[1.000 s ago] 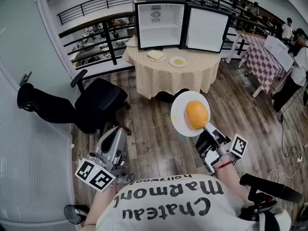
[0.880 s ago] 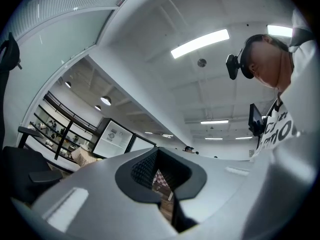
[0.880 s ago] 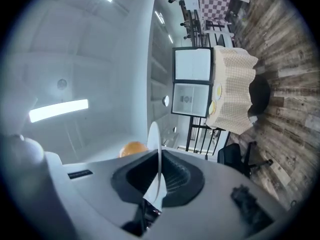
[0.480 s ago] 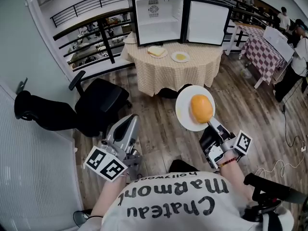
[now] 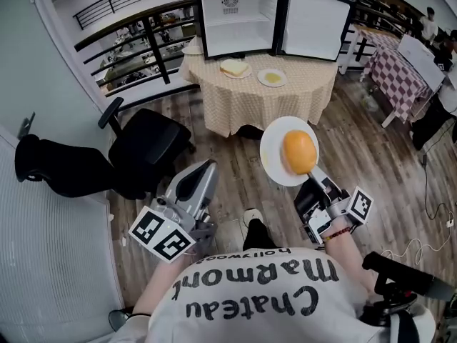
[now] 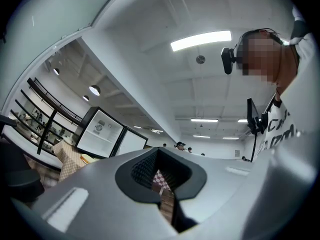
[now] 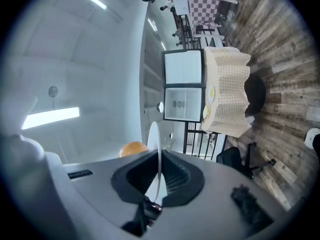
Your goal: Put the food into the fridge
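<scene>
Cloth-covered surface (image 5: 264,106): open fridge (image 5: 239,16) set at back; bread plate (image 5: 234,68) & yellow-food plate (image 5: 272,78) laid in front.

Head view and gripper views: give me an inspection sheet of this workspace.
Surface: round table under a checked cloth.
Job's things: fridge open, shelves bare; bread plate and yellow-food plate on the table; orange bun on a white plate, carried.
Clutter: black office chair beside the table.
Grippers: right gripper shut on the white plate's rim; left gripper shut, empty.
Cables: thin cable on the floor at right.
Surroundings: black railing, second checked table, people beyond.
</scene>
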`<state>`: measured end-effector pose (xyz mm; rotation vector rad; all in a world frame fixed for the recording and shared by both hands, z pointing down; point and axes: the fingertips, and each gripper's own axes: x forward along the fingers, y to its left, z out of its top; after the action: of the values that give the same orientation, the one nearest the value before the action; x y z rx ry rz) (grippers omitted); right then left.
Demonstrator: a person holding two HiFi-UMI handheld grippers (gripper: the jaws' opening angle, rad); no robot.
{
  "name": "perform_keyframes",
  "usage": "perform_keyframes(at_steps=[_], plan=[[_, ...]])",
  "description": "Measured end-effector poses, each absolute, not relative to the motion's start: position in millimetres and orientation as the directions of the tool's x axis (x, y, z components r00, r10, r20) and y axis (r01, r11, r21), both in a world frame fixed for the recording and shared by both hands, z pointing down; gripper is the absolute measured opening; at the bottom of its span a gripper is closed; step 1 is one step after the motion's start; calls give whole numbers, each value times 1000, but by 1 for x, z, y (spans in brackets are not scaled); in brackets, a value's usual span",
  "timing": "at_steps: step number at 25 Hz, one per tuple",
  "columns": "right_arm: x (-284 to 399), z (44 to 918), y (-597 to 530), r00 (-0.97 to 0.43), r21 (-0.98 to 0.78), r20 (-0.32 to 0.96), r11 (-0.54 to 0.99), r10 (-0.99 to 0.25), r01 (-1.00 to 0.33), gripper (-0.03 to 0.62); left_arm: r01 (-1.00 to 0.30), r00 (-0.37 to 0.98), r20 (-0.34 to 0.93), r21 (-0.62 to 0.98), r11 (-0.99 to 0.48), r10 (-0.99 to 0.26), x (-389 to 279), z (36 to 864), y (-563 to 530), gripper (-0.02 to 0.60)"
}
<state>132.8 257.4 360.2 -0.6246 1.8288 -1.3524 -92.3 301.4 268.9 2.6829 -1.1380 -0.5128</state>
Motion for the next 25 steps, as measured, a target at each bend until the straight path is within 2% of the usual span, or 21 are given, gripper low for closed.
perform_keyframes(at_steps=[25], plan=[[109,346,-52,-734,-941,-306,312,-606,135,22,-754,559,-202,279,-595,-804,-81,265,29,8]])
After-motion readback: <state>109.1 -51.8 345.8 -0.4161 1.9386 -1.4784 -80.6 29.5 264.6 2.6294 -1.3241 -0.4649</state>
